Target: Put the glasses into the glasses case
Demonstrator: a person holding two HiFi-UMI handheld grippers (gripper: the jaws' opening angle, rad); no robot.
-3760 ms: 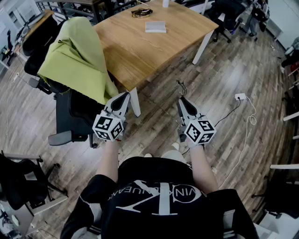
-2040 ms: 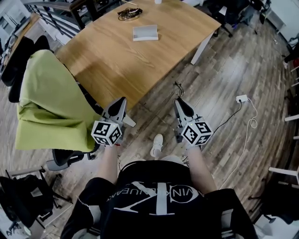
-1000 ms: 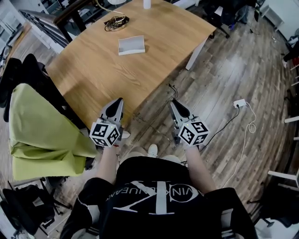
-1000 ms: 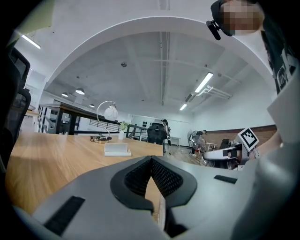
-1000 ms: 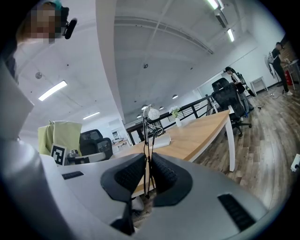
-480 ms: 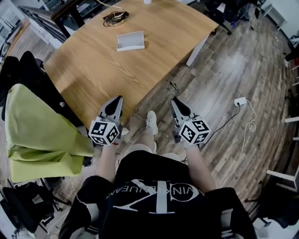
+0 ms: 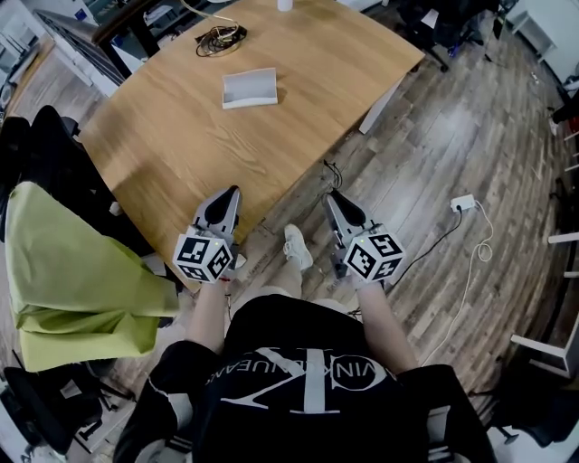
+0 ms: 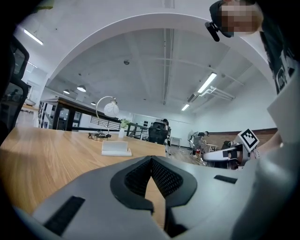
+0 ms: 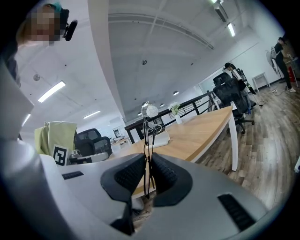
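Observation:
A pale open glasses case (image 7: 250, 88) lies on the far part of the wooden table (image 7: 181, 136); it also shows in the left gripper view (image 8: 116, 148) and the right gripper view (image 9: 159, 138). My right gripper (image 7: 331, 197) is over the floor beside the table's near corner. It is shut on thin dark wire-framed glasses (image 9: 146, 140), which stick out ahead of it (image 7: 333, 172). My left gripper (image 7: 230, 193) hovers at the table's near edge, its jaws closed with nothing between them (image 8: 151, 160). Both grippers point roughly level toward the table.
A dark cable tangle (image 7: 220, 38) and a white bottle (image 7: 285, 4) sit at the table's far end. A green cloth (image 7: 72, 271) drapes a chair on the left. A white power strip (image 7: 463, 201) with cord lies on the floor at right. My shoe (image 7: 297, 246) is between the grippers.
Both grippers have drifted a little closer to the table as the person steps forward. The green-draped chair has slid further left in view. Neither gripper's jaws have changed.

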